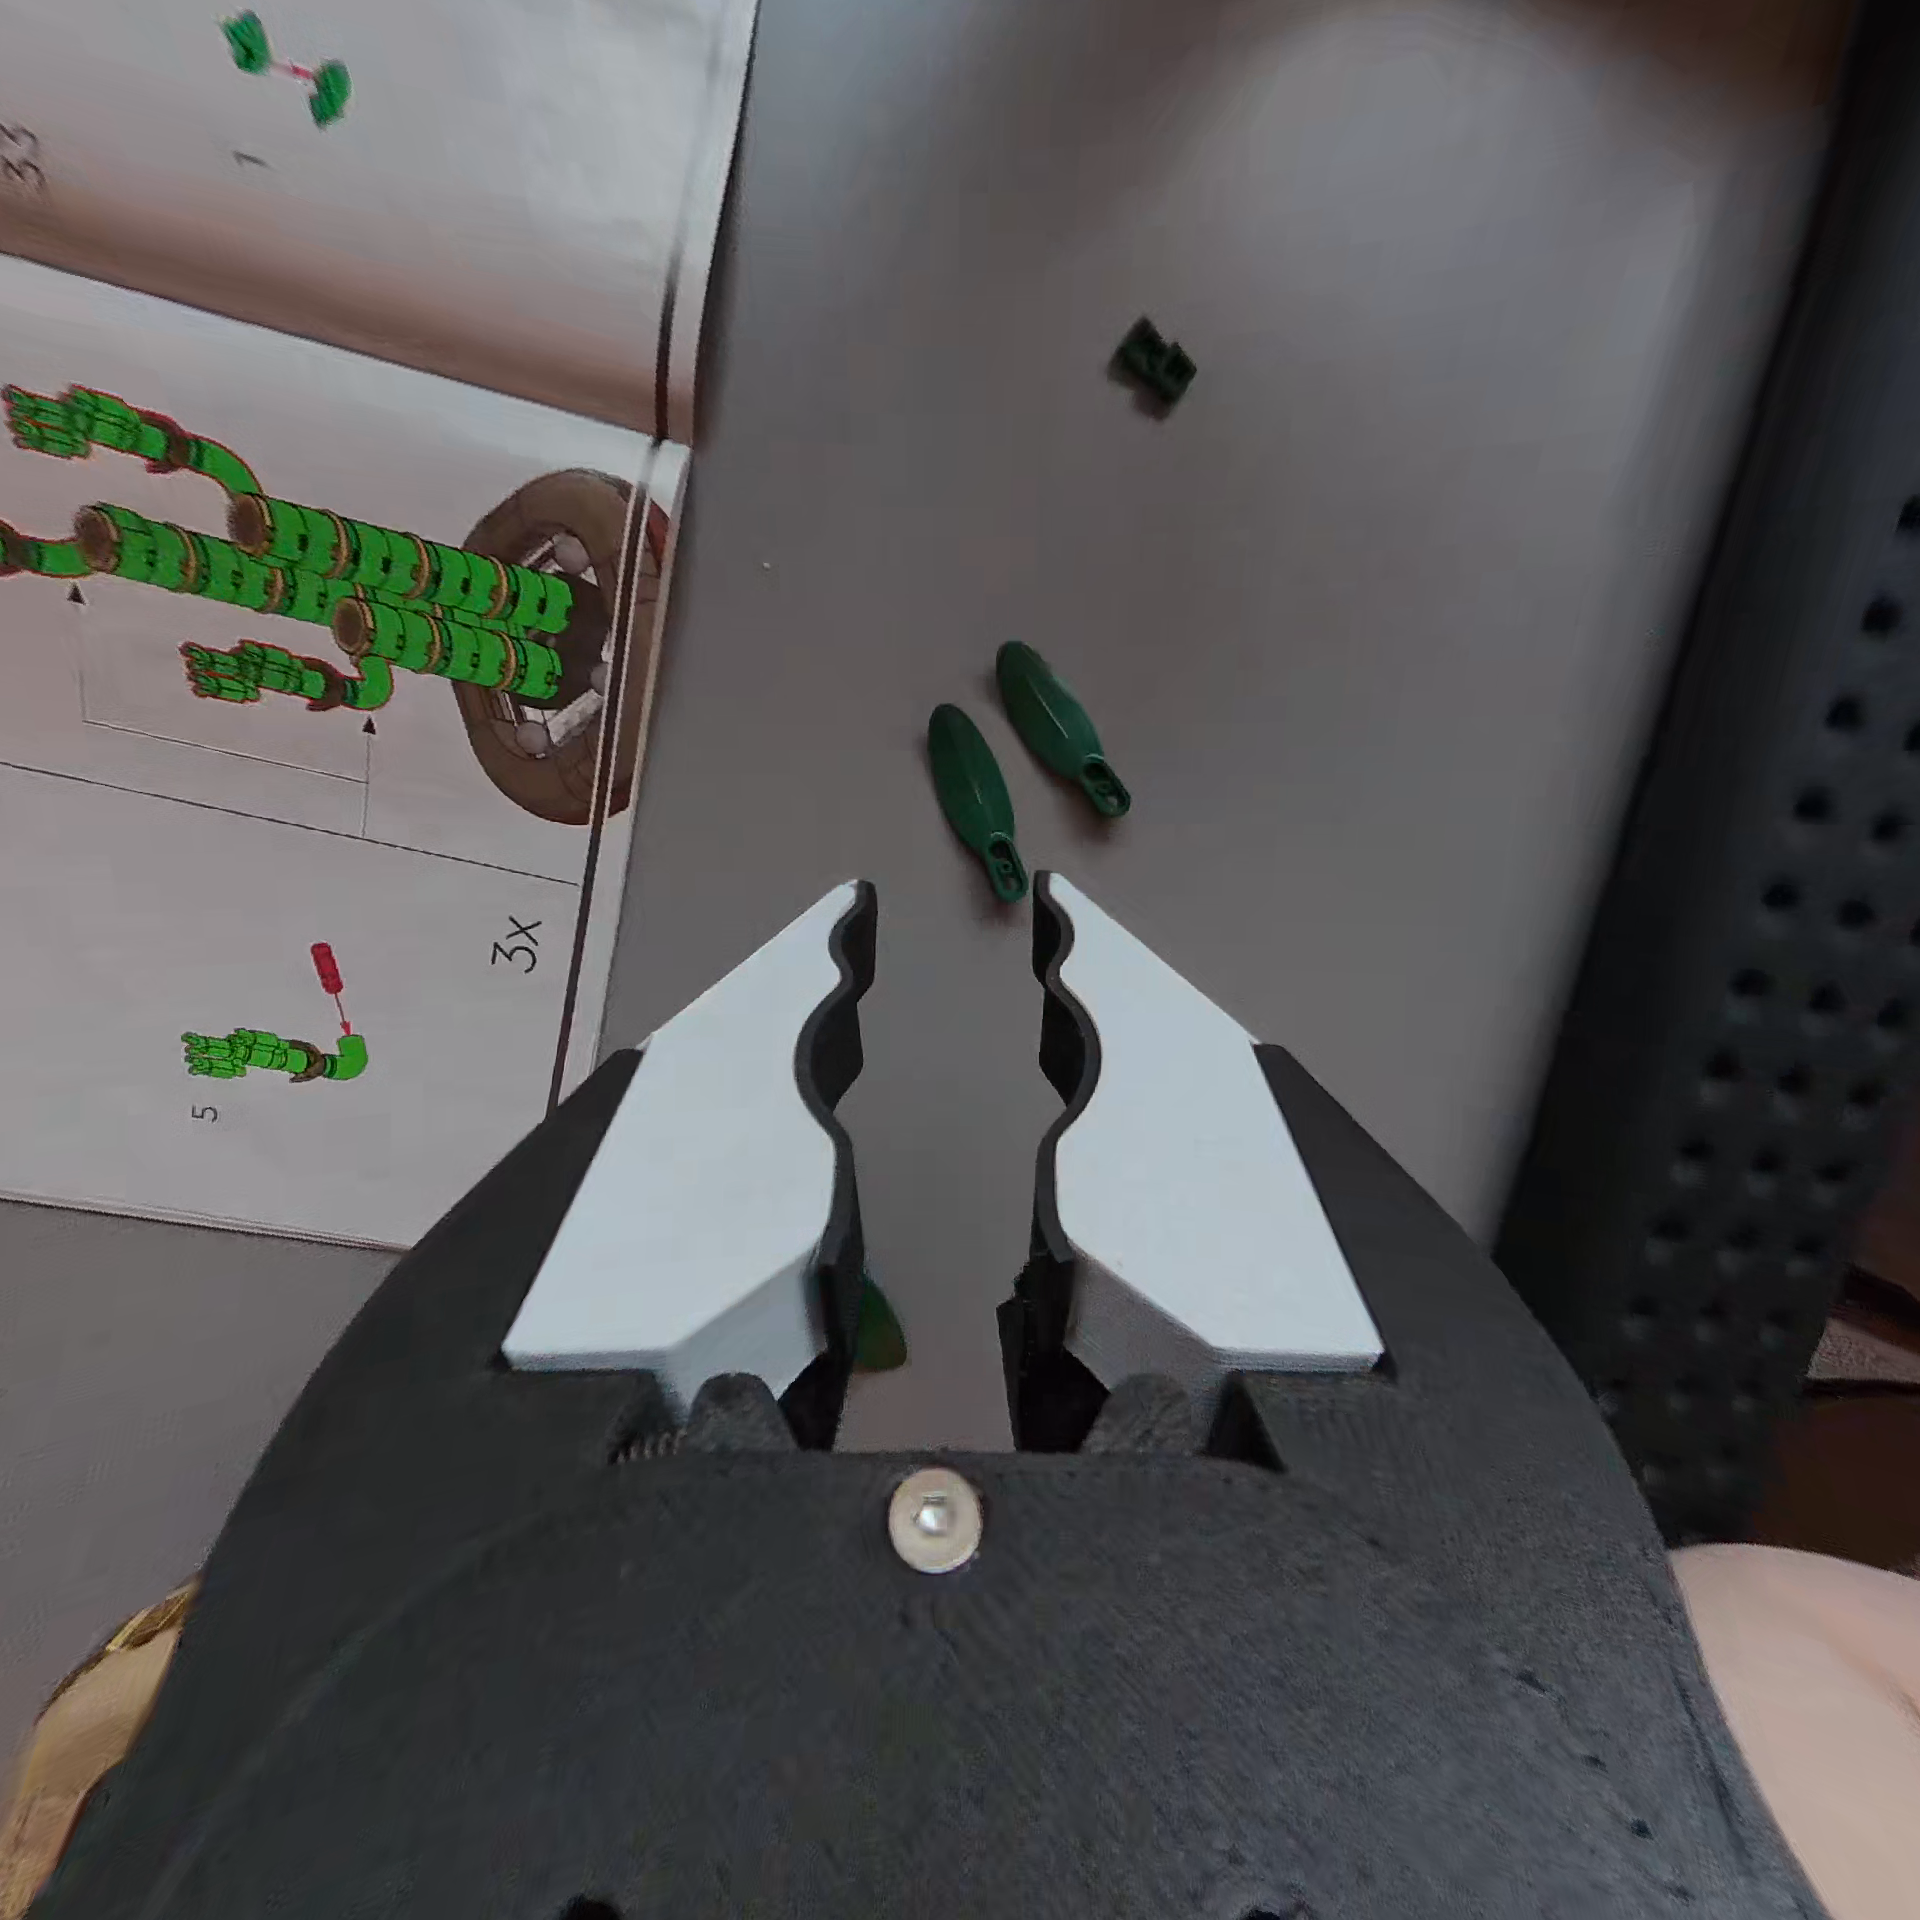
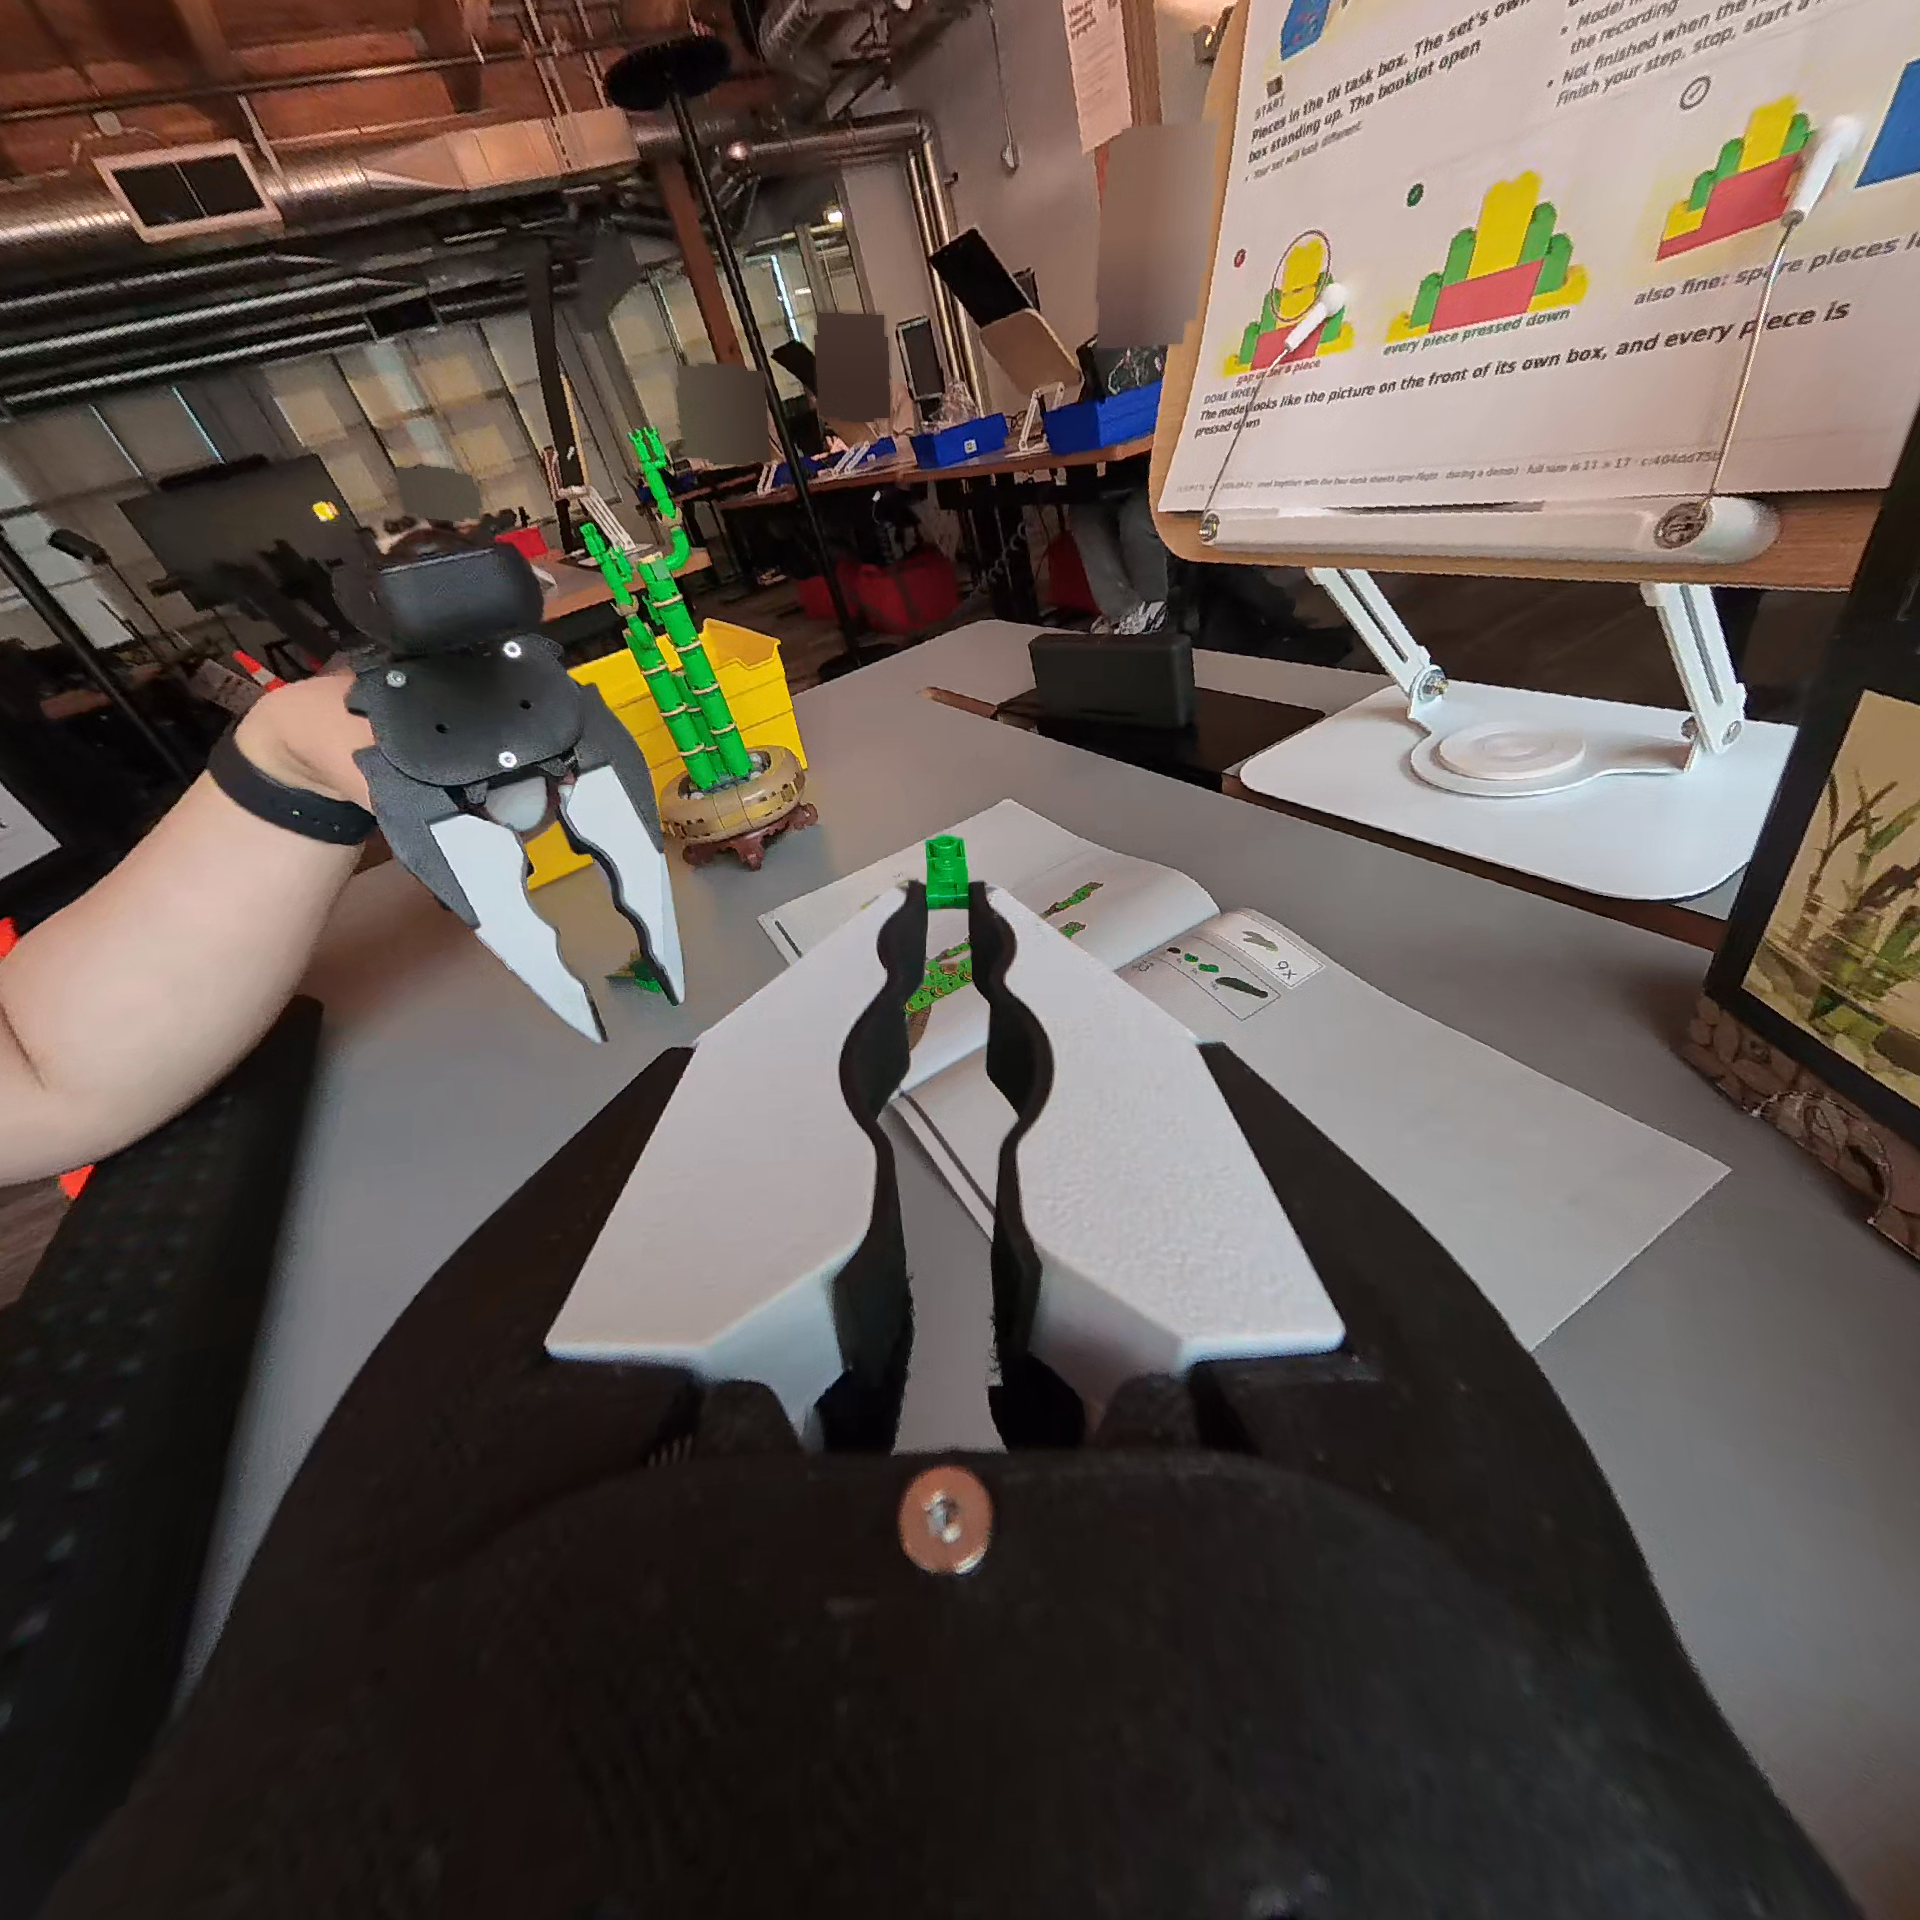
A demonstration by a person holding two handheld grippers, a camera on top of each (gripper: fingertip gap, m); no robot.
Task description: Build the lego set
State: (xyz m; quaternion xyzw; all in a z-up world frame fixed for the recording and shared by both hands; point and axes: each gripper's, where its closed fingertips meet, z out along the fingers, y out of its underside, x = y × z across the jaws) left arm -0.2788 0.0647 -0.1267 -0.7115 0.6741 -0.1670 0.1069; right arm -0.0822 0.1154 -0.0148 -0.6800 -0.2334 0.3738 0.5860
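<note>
In the left wrist view my left gripper (image 1: 956, 891) is open and empty, held just above the grey table. Two dark green leaf pieces (image 1: 971, 800) (image 1: 1060, 727) lie right in front of its fingertips. A small dark green piece (image 1: 1153, 364) lies farther off. In the right wrist view my right gripper (image 2: 948, 899) is shut on a small bright green brick (image 2: 945, 868), held above the open instruction booklet (image 2: 1101, 904). The left gripper (image 2: 636, 1013) shows at the left there, pointing down at the table. The bamboo model (image 2: 686, 675) stands in its round pot (image 2: 732, 805) at the back.
The instruction booklet (image 1: 312, 727) lies left of the left gripper. A black perforated surface (image 1: 1766, 831) borders the table on the right. A yellow bin (image 2: 758, 665) stands behind the model. A white stand with a sheet (image 2: 1507, 769) and the set's box (image 2: 1839, 914) stand at the right. My hands' fingertips stand some 25 cm from each other. From the left gripper's tips to the small dark green piece (image 1: 1153, 364) is close to 12 cm.
</note>
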